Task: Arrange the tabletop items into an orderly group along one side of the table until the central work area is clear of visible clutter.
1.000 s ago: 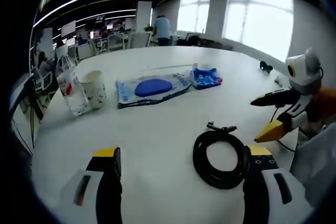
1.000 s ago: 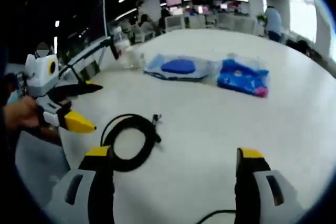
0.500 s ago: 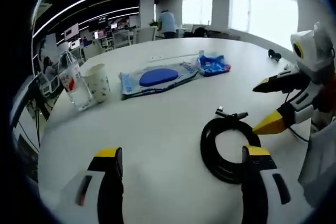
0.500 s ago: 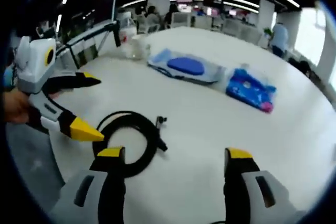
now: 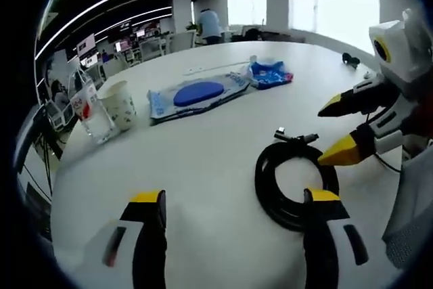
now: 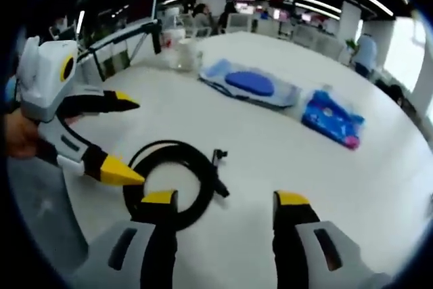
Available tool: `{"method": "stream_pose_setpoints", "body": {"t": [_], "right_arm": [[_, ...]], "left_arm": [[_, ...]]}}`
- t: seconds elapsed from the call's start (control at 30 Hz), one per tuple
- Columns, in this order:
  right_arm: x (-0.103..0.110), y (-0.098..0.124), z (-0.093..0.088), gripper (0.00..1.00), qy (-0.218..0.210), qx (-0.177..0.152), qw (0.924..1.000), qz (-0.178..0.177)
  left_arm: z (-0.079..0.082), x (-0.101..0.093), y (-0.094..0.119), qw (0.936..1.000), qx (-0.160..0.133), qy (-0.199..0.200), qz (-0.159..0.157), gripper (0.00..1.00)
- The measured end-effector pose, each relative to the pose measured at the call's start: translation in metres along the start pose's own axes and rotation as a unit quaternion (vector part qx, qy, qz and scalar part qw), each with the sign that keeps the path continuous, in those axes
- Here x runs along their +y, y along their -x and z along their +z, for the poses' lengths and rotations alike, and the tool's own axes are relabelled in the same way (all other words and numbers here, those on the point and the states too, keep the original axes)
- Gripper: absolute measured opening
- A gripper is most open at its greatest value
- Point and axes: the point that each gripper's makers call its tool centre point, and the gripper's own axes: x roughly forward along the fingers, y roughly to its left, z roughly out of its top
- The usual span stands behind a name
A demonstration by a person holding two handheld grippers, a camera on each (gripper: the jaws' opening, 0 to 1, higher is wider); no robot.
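Both grippers, left (image 5: pixel 233 202) and right (image 6: pixel 226 199), are hovering with jaws spread and empty beside the coiled cable (image 5: pixel 295 183) on the white table (image 5: pixel 203 147), while the cup (image 5: pixel 119 105), bottle (image 5: pixel 88 107) and blue packets (image 5: pixel 197 94) are lying beyond.

Matt black cable (image 5: pixel 295 184) on smooth white table (image 5: pixel 203 147).

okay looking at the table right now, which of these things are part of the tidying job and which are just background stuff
Part of the job:
coiled black cable
flat blue wipes pack
small blue packet
paper cup
clear plastic bag
left hand-held gripper, right hand-held gripper, both open

Just background:
office desks and monitors
person standing far off
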Motion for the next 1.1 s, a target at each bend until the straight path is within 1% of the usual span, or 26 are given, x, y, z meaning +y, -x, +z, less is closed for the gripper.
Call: {"method": "stream_pose_setpoints", "body": {"t": [0.13,0.33,0.5,0.57,0.7,0.83,0.9,1.0,1.1], "right_arm": [[0.003,-0.003,-0.001,0.47,0.004,0.005,1.0,0.002],[0.011,-0.007,-0.001,0.4,0.026,0.015,0.9995,0.008],[0.015,-0.008,-0.002,0.34,0.032,0.017,0.9993,0.012],[0.017,-0.011,-0.006,0.32,0.038,0.024,0.9989,0.014],[0.016,-0.01,-0.01,0.25,0.035,0.032,0.9988,0.009],[0.017,-0.01,-0.01,0.23,0.031,0.03,0.999,0.01],[0.019,-0.011,-0.01,0.21,0.027,0.031,0.9991,0.014],[0.019,-0.013,-0.011,0.21,0.011,0.034,0.9993,0.013],[0.019,-0.014,-0.011,0.21,0.012,0.038,0.9991,0.013]], "left_arm": [[-0.002,-0.001,-0.002,1.0,0.005,-0.002,0.0,0.79],[-0.004,-0.003,-0.005,0.9999,0.015,-0.003,0.004,0.76],[-0.004,-0.006,-0.005,0.9998,0.019,-0.009,0.001,0.72],[-0.005,-0.007,-0.006,0.9997,0.022,-0.011,0.002,0.7],[-0.006,-0.01,-0.006,0.9996,0.027,-0.011,-0.002,0.65],[-0.006,-0.014,-0.007,0.9994,0.029,-0.016,-0.005,0.61],[-0.007,-0.017,-0.007,0.9993,0.032,-0.016,-0.013,0.57],[-0.006,-0.021,-0.008,0.9991,0.033,-0.021,-0.016,0.52],[-0.007,-0.024,-0.009,0.9989,0.036,-0.02,-0.021,0.48]]}}
